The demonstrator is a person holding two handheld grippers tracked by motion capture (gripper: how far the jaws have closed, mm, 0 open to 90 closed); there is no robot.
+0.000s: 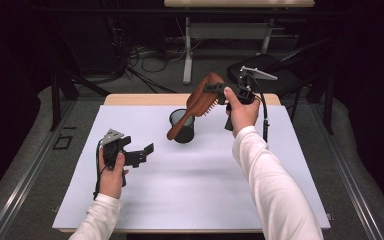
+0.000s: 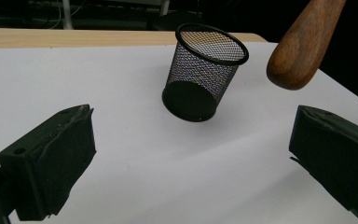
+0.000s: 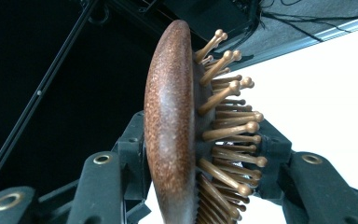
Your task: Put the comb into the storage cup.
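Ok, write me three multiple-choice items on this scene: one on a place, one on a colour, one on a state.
1. Where is the hairbrush's handle tip?
A. Over the mesh cup
B. Flat on the table's near edge
C. Inside the left tongs

2. What colour is the mesh cup?
A. White
B. Black
C. Red

3. How do the left tongs stand?
A. Shut on the cup
B. Shut on the hairbrush
C. Open, holding nothing

Key:
1 A: the wooden hairbrush, gripped at its head by the right tongs, slants down so its handle end hangs at the mesh cup.
2 B: its wire mesh and rim look black against the white table.
3 C: the left tongs stand wide apart over bare table.
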